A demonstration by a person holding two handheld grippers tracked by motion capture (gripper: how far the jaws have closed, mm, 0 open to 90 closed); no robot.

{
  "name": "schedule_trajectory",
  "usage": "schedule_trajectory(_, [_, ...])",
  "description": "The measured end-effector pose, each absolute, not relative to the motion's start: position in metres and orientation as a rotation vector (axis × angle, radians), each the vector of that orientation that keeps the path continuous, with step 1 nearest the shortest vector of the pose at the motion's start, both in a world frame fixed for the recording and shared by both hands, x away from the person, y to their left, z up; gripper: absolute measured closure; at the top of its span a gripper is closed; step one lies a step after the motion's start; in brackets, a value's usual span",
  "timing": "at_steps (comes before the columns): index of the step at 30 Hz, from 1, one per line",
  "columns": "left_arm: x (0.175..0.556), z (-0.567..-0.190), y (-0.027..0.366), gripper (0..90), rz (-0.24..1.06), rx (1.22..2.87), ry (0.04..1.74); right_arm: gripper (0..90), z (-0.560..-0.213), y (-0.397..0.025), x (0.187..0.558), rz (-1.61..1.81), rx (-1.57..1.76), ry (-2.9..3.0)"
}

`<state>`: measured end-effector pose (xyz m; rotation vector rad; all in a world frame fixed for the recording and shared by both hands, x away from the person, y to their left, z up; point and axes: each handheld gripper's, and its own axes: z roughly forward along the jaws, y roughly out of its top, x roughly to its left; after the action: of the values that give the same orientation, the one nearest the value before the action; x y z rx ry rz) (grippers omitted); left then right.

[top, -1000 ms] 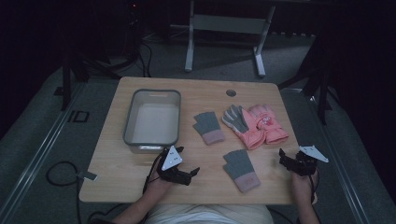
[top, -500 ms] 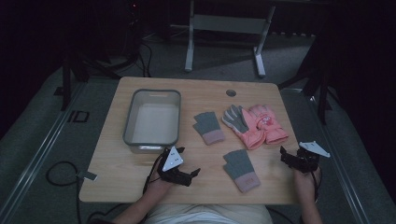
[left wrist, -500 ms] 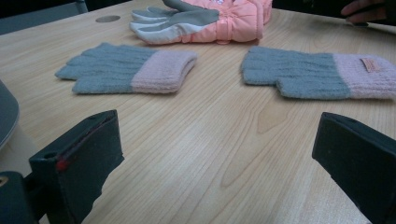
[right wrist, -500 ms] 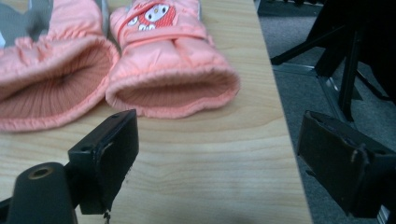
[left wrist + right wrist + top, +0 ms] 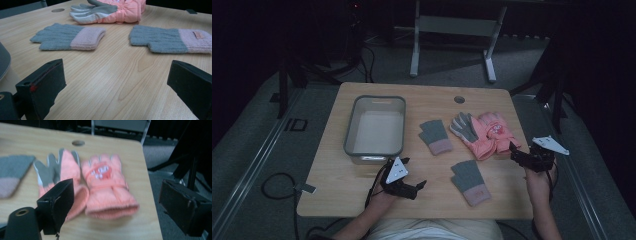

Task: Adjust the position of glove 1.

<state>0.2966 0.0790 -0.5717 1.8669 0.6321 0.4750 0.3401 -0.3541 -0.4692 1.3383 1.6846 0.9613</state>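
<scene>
**Desk:** High view first: what does it show?

**Photographer:** A wooden table (image 5: 362, 195) seen from above. The left gripper (image 5: 414, 187) rests near the front edge, jaws spread, just in front of a grey bin (image 5: 349, 142). The right gripper (image 5: 518, 156) hovers at the table's right edge, jaws apart, close beside a pair of pink ski gloves (image 5: 492, 132). Two grey knit gloves with pink cuffs lie between the grippers: the far knit glove (image 5: 435, 136) beside the bin, the near knit glove (image 5: 469, 181) toward the front edge.

**Desk:** And the left gripper view?

**Photographer:** Both black jaws stand wide apart with bare wood between them, holding nothing. Beyond them lie the far knit glove (image 5: 68, 37) at left and the near knit glove (image 5: 170, 40) at right, cuffs pointing right. The pink ski gloves (image 5: 117, 10) lie behind them, one palm-up with a grey palm.

**Desk:** Right gripper view?

**Photographer:** Slightly blurred. The jaws are wide open and empty, with the pink ski gloves (image 5: 107, 187) flat on the table between and beyond them, cuffs toward the camera, near the table's right edge. One knit glove (image 5: 13, 173) shows at far left.
</scene>
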Motion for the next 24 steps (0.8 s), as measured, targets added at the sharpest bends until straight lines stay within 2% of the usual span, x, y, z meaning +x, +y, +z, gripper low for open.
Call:
schedule_trajectory(4, [0.297,-0.572,0.080,1.1,0.463,1.858,0.640,17.1,-0.459,-0.344,0.347,0.953,1.321,1.732])
schedule_trajectory(11, [0.297,-0.572,0.079,1.1,0.469,1.860,0.631,13.9,-0.452,-0.327,0.359,0.969,1.334,1.810])
schedule_trajectory(24, [0.296,-0.572,0.079,1.1,0.473,1.868,0.627,13.3,-0.445,-0.284,0.372,1.019,1.225,1.959])
